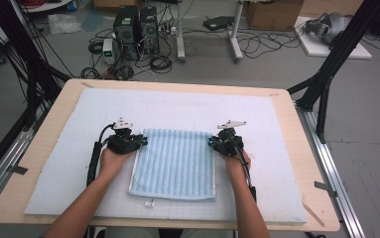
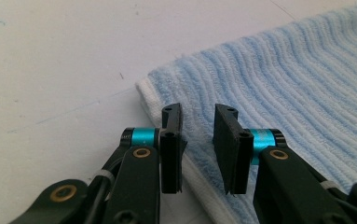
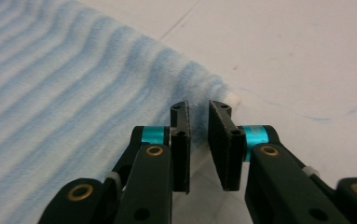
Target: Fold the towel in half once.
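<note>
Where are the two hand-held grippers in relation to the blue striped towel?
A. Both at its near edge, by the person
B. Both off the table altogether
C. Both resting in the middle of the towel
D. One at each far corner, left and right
D: in the high view the left gripper sits at the far left corner of the towel and the right gripper at its far right corner.

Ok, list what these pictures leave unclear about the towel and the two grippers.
- Left gripper, left gripper view: whether the jaws pinch the towel edge or straddle it; the jaws hide the contact.
- Right gripper, right gripper view: the towel corner behind the jaws is blurred.
- High view: the small tag at the towel's near edge is too small to read.
</note>
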The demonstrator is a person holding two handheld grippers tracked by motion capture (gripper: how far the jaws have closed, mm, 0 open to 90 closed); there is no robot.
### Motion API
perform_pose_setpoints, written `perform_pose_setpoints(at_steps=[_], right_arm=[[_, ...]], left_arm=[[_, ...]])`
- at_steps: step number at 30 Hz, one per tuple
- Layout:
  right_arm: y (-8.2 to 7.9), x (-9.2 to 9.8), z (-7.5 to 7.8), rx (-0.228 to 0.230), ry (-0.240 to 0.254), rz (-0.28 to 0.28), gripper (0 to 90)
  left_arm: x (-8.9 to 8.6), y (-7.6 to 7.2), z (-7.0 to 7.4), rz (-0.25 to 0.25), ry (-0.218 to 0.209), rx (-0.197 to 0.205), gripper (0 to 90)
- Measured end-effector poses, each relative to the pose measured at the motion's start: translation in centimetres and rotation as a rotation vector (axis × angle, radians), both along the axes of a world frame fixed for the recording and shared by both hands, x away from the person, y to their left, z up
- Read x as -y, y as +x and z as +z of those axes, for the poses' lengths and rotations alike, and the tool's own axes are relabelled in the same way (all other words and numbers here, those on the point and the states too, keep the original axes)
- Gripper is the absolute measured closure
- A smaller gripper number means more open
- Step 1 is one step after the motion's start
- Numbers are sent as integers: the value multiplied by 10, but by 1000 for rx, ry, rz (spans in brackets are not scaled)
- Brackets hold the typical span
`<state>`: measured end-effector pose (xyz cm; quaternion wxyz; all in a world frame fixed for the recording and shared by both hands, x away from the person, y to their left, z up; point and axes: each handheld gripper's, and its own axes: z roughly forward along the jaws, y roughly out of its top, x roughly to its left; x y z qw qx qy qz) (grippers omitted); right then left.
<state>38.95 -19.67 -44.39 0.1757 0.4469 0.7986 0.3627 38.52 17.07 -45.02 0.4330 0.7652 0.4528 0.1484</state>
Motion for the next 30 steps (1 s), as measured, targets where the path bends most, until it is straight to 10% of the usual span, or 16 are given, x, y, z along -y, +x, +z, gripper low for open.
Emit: perform_pose_setpoints(at_steps=[8, 15, 18, 26, 30], right_arm=[[8, 11, 3, 16, 130, -82, 571], [22, 5, -5, -38, 98, -32, 793], [25, 3, -3, -38, 80, -15, 855], [31, -2, -3, 16, 36, -43, 852], [25, 2, 3, 36, 62, -50, 659]], left_arm=[[-8, 23, 8, 72, -48, 47, 674], [-5, 40, -2, 44, -22, -3, 685], [0, 38, -1, 35, 25, 11, 854], [-1, 38, -1, 82, 3, -1, 859], [-13, 34, 3, 76, -26, 13, 696]])
